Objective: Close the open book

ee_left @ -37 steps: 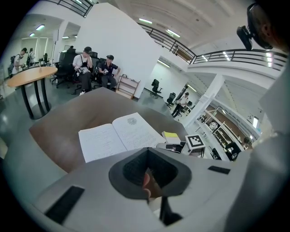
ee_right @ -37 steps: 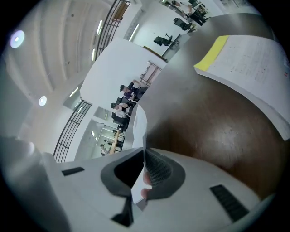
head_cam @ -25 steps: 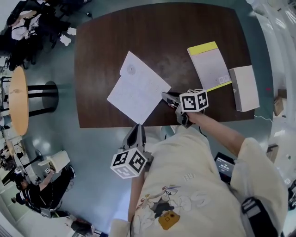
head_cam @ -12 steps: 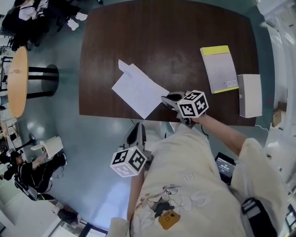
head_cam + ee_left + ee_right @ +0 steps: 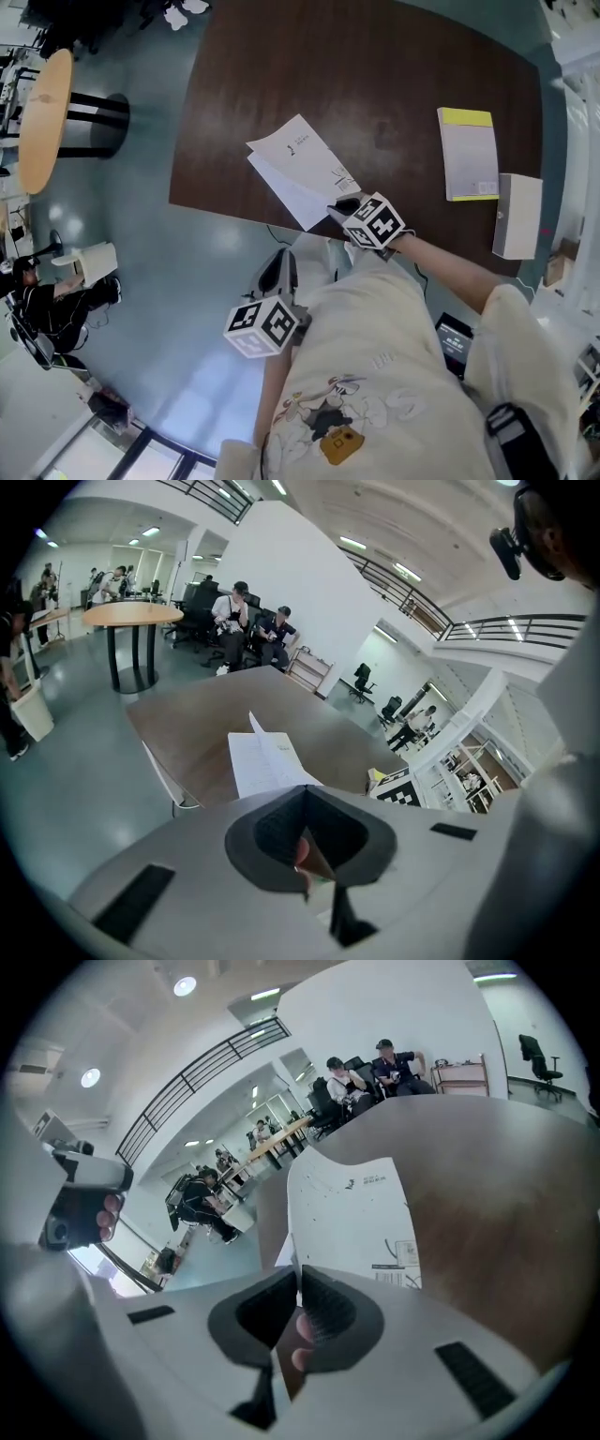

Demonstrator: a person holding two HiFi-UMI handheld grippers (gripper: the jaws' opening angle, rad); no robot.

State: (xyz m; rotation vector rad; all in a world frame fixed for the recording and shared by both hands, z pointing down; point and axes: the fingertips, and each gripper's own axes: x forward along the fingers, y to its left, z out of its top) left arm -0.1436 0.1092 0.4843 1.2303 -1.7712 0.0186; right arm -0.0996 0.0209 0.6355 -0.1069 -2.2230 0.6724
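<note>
**deskwatcher:** ok so why's the right gripper (image 5: 337,206) pinching the book (image 5: 302,169) at that corner?

**pagefold:** leverage, I'd guess. Its jaws are clamped tight on the edge of the top leaf (image 5: 352,1213), right at the corner nearest the person. The leaf is lifted and tilted over the pages underneath, so it reads like mid-fold and not shut yet. The book sits near the front edge of the table (image 5: 375,66), left of middle.

**deskwatcher:** and the left gripper (image 5: 278,264)?

**pagefold:** just parked off the table, close to the person's body. Jaws together, nothing between them. Probably not needed, since one grip on a thin leaf does the job.

**deskwatcher:** any containers around?

**pagefold:** only a white box (image 5: 517,216) at the far right edge, just beside a notebook (image 5: 467,155) with a yellow strip. The box looks closed, so I can't tell what's inside. Both are well apart from the book, so they're not in the way.
</note>
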